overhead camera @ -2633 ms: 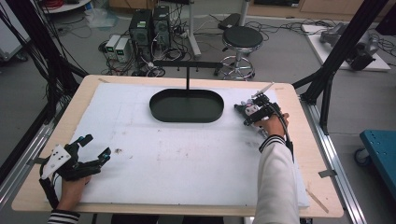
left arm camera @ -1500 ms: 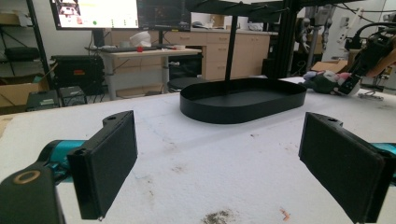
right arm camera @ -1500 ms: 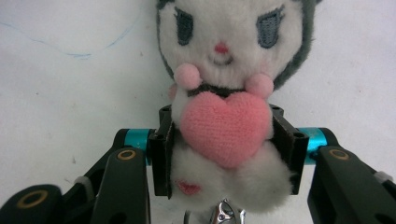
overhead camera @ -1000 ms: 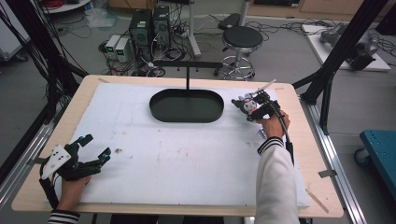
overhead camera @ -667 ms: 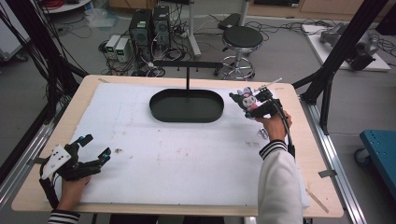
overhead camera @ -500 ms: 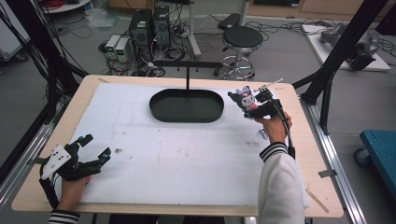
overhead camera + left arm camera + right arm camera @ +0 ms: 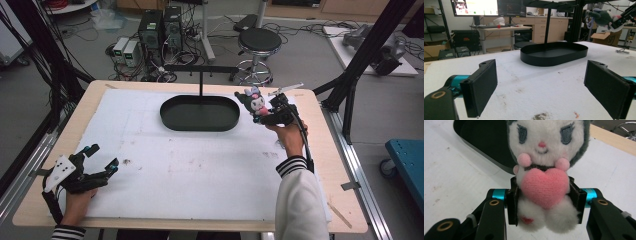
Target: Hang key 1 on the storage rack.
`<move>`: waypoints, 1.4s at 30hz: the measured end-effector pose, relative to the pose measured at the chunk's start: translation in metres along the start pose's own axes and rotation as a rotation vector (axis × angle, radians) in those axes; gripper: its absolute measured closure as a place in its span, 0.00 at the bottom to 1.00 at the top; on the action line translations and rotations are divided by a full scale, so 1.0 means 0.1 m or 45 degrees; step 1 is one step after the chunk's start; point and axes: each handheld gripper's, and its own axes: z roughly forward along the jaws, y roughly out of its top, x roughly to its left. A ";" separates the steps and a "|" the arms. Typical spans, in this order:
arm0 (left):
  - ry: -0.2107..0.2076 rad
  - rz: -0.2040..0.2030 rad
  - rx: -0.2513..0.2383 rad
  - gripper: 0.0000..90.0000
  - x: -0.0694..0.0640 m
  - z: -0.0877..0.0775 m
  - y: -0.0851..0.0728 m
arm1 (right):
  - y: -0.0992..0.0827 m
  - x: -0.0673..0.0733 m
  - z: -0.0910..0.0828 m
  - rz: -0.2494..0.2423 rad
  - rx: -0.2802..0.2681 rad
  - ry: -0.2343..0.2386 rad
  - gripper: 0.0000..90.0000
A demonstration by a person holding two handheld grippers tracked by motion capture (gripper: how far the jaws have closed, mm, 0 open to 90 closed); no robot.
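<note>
The small white plush toy with a dark grey hood and a pink felt heart on its chest (image 7: 544,185) hangs clear of the table, just off the right end of the black oval metal tray (image 7: 200,113) and a little above its rim level. The right gripper (image 7: 544,202) clamps it: its two black jaws press into the toy's sides at heart height (legs dangling below the pads). In the right gripper view the toy's face looks back along the jaws at the camera, head up and feet down, so its long axis runs head to foot across the jaws' line. In the high view the toy (image 7: 255,102) has its head toward the tray and its body back toward the right gripper (image 7: 270,114). No writing can be read on it; a small red mark sits on one foot. The tray lies with its long axis left to right on the white foam sheet (image 7: 200,165) that covers the wooden table (image 7: 320,165). Well in front and left of the tray, the left gripper (image 7: 95,165) rests low on the sheet, jaws spread wide with nothing between them; the left gripper view looks between them at the tray (image 7: 554,53).
</note>
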 end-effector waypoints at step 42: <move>0.001 -0.011 0.001 0.13 0.01 0.00 0.00 | 0.54 0.55 0.06 -0.099 -0.147 0.118 0.60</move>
